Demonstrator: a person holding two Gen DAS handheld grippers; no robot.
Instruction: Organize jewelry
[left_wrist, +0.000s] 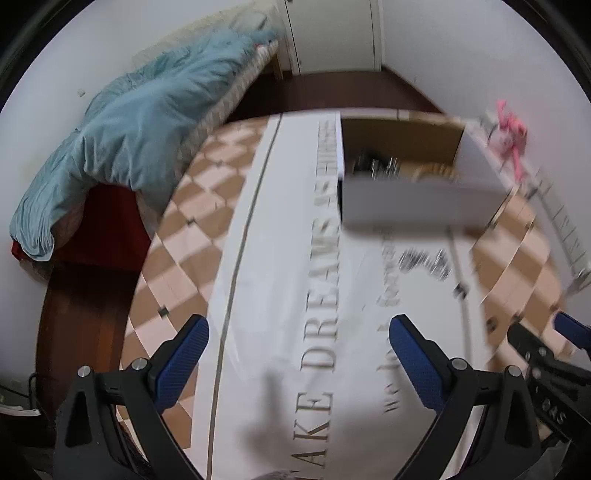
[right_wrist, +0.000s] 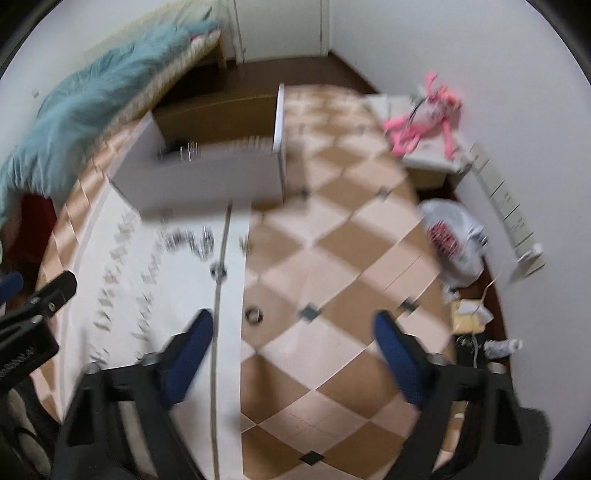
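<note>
Blurred silvery jewelry (left_wrist: 424, 263) lies scattered on the white cloth (left_wrist: 280, 258); open box (left_wrist: 413, 177) at twelve o'clock, ring (right_wrist: 254, 316) nearer. Left gripper (left_wrist: 299, 354) and right gripper (right_wrist: 293, 350) jaws gape empty.

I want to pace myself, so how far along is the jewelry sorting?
Barely begun. The open white cardboard box holds some blurred items. Both the left gripper and right gripper are empty. The silvery jewelry pile and a loose ring are left.
</note>
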